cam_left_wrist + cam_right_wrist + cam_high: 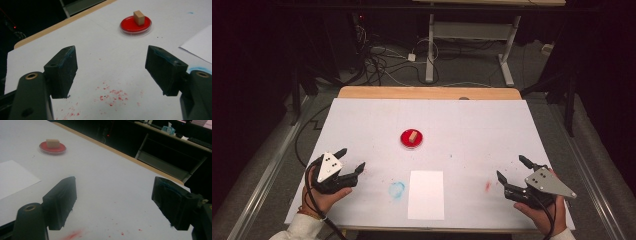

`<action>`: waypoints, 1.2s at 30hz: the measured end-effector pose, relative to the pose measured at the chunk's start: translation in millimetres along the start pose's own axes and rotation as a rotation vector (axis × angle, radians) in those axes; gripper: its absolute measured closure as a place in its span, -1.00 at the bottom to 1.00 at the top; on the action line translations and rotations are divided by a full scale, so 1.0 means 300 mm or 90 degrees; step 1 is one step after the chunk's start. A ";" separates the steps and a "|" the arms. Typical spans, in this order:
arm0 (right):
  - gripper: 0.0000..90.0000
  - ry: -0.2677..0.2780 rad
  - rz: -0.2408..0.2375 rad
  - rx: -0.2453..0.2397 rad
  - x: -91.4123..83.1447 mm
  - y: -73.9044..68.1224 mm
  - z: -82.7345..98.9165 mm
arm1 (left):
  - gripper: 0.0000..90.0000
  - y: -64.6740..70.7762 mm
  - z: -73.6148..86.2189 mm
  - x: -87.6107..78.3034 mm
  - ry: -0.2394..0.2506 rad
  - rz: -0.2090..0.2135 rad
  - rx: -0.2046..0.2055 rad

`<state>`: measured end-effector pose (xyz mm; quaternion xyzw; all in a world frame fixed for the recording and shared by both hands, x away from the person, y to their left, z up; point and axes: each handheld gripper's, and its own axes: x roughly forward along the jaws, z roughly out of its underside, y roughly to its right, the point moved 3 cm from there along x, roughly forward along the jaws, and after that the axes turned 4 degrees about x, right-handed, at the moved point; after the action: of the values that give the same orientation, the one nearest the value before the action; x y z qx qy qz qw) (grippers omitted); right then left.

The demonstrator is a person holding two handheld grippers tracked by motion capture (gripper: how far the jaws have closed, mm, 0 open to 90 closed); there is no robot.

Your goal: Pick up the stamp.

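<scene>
resting apart, both grippers (pixel 352 161) (pixel 512 169) open-jawed

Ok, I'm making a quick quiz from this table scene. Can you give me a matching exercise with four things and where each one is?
Things:
1. wooden block
2. red dish
3. white sheet of paper
4. blue smudge

Places:
A. at the near edge, mid-table
B. on the red dish
C. just left of the paper
D. middle of the table

Pairs: 1-B, 2-D, 3-A, 4-C
</scene>
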<state>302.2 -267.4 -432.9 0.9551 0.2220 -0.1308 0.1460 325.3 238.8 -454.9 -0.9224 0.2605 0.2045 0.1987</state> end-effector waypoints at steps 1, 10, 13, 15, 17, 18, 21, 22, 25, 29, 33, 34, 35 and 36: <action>-0.54 0.000 0.000 -0.003 0.001 0.000 0.000 | -0.44 0.000 0.000 0.000 0.000 0.000 0.000; -0.54 -0.016 0.000 -0.010 0.015 -0.001 0.002 | -0.47 -0.002 0.012 0.015 -0.032 0.029 0.001; -0.54 -0.023 0.001 -0.007 0.017 -0.002 0.005 | -0.48 -0.007 0.016 0.023 -0.044 0.036 -0.003; -0.54 -0.022 0.004 -0.004 0.016 0.001 0.004 | -0.48 -0.007 0.017 0.023 -0.046 0.042 -0.011; -0.53 -0.021 0.006 -0.003 0.014 0.002 0.003 | -0.48 -0.003 0.010 0.021 -0.049 0.042 -0.009; -0.53 -0.021 0.006 -0.002 0.014 0.002 0.004 | -0.48 -0.002 0.006 0.020 -0.048 0.045 -0.007; -0.53 -0.023 0.007 -0.003 0.014 0.005 0.005 | -0.48 -0.003 -0.003 0.019 -0.051 0.044 -0.009; -0.53 -0.023 0.007 -0.003 0.014 0.005 0.005 | -0.48 -0.002 -0.007 0.019 -0.050 0.046 -0.008; -0.53 -0.018 0.007 -0.001 0.012 0.009 0.001 | -0.47 -0.001 -0.018 0.020 -0.047 0.046 -0.006; -0.52 -0.017 0.005 0.005 0.012 0.016 0.001 | -0.48 0.003 -0.030 0.017 -0.057 0.057 0.005; -0.52 -0.018 0.006 0.006 0.015 0.018 0.000 | -0.44 0.003 -0.040 0.017 -0.063 0.062 0.000; -0.52 -0.018 0.006 0.003 0.017 0.019 -0.001 | -0.43 0.004 -0.044 0.019 -0.069 0.063 0.000; -0.52 -0.020 0.006 0.002 0.020 0.019 0.000 | -0.41 0.005 -0.047 0.022 -0.075 0.062 0.002; -0.52 -0.023 0.008 0.003 0.023 0.019 0.001 | -0.41 0.006 -0.050 0.024 -0.079 0.064 0.006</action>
<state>310.8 -269.8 -434.0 0.9544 0.2131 -0.1473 0.1486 334.0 227.5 -446.2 -0.8927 0.2947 0.2696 0.2086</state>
